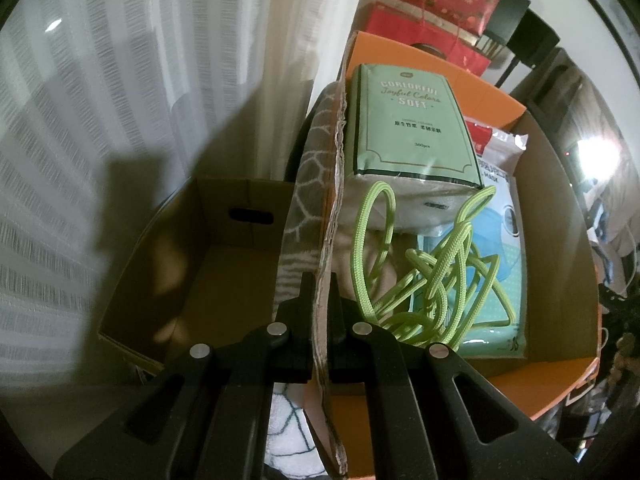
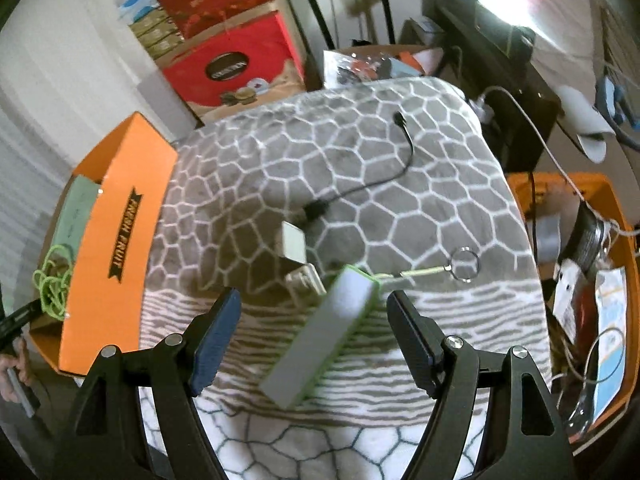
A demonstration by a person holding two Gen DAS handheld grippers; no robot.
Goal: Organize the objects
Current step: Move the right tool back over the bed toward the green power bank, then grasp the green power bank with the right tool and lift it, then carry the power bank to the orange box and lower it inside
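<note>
My left gripper (image 1: 320, 284) is shut on the torn upper edge of the orange fruit box's cardboard wall (image 1: 332, 208). Inside that box lie a green tissue pack (image 1: 408, 128), a tangled lime-green cord (image 1: 432, 276) and a mask packet (image 1: 500, 240). In the right wrist view my right gripper (image 2: 314, 300) stands open above a grey power bank with green edging (image 2: 320, 340). The power bank lies slantwise between the fingers on a grey patterned blanket (image 2: 360, 152), and neither pad touches it. A green lanyard with a key ring (image 2: 464, 264) runs off its far end.
A white charger (image 2: 294, 246) and a black cable (image 2: 380, 184) lie on the blanket just beyond the power bank. The orange "FRESH FRUIT" box (image 2: 116, 240) stands left of the blanket, a cluttered orange box (image 2: 592, 280) right. An empty brown carton (image 1: 208, 264) sits beside the fruit box.
</note>
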